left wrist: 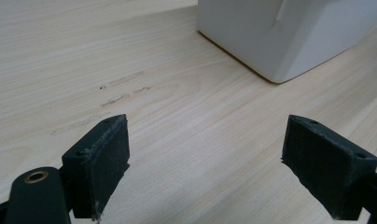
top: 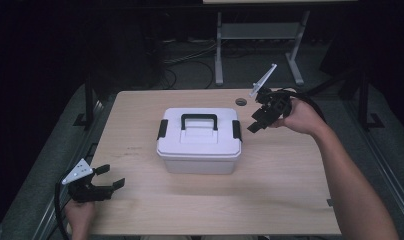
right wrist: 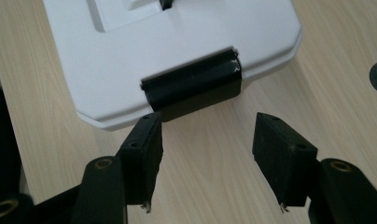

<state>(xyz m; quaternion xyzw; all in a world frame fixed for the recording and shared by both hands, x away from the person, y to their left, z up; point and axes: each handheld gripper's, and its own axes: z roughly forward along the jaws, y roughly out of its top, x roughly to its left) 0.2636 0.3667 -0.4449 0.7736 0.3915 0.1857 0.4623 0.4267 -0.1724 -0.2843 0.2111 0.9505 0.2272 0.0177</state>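
Note:
A white plastic box [top: 199,140] with a black carry handle [top: 199,120] and a black latch at each end stands in the middle of the wooden table [top: 270,190]. My right gripper [top: 256,121] hovers just off the box's right end, tilted down toward the right latch [top: 236,130]. In the right gripper view that latch [right wrist: 192,88] lies just beyond the open, empty jaws [right wrist: 206,140]. My left gripper [top: 109,177] rests low at the table's front left, jaws wide apart over bare wood [left wrist: 203,154]. The box's corner [left wrist: 289,37] shows ahead of it.
A round cable hole [top: 241,101] sits in the tabletop behind the box, near the right hand. Beyond the table's far edge are a metal desk frame [top: 255,45] and cables on a dark floor. Bare wood runs along the front and right of the box.

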